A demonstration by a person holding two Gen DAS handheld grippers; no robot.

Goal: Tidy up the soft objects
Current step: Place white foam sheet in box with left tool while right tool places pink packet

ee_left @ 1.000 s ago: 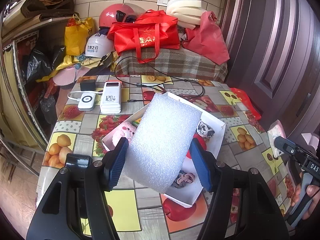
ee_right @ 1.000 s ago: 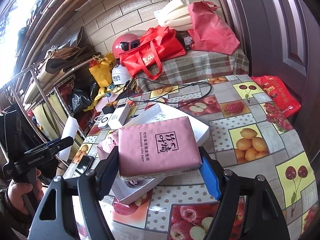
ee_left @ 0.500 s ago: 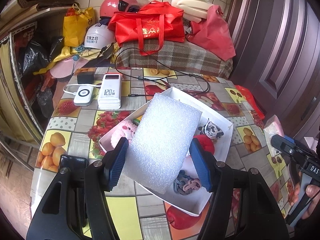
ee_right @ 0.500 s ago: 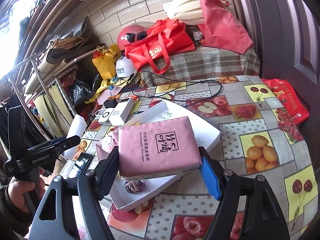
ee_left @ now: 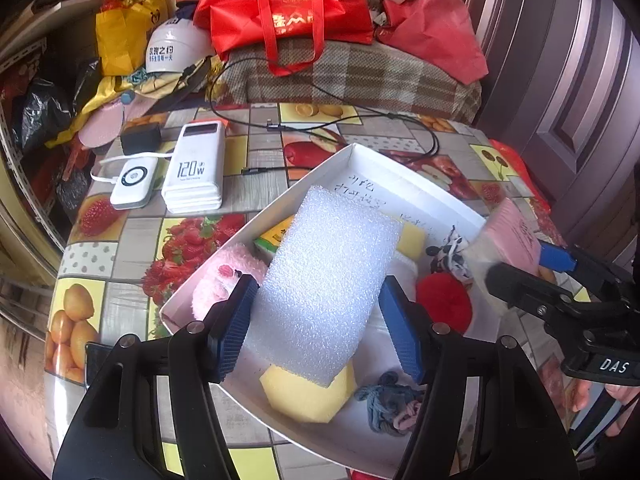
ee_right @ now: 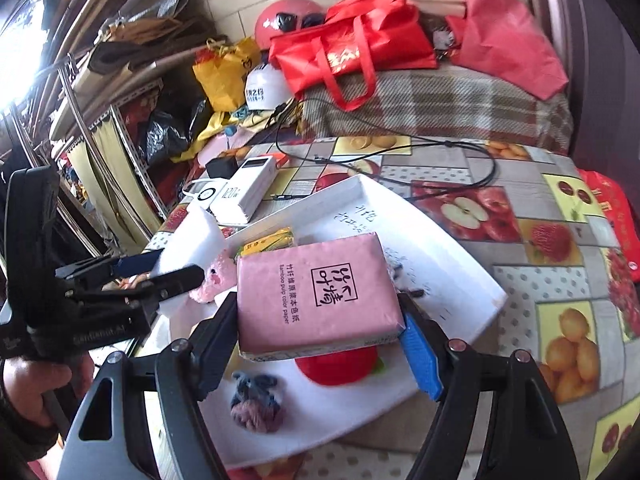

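A counter (ee_left: 120, 264) covered in a fruit-print cloth carries a white box (ee_left: 404, 184) that lies open at its middle. Behind the counter a red bag (ee_left: 292, 12) rests on a plaid-covered seat (ee_left: 352, 76).

The left hand-held gripper (ee_left: 320, 320) pinches a white foam block (ee_left: 328, 280) between its blue pads and holds it tilted above the near-left part of the box. The right hand-held gripper (ee_right: 324, 332) clamps a pink tissue pack (ee_right: 316, 292) from both sides and holds it over the box's right side, above a red pompom (ee_right: 340, 364).

Inside the box a pink plush toy (ee_left: 224, 276) lies against the left wall, and a yellow sponge (ee_left: 304, 396) sits near the front, just beneath the foam block. A small grey-and-pink yarn knot (ee_left: 392, 408) lies to the right of the sponge.

Two white power banks (ee_left: 196, 168) sit side by side on the counter, left of the box and apart from it, with a black cable (ee_left: 400, 124) looping beyond the far corner.
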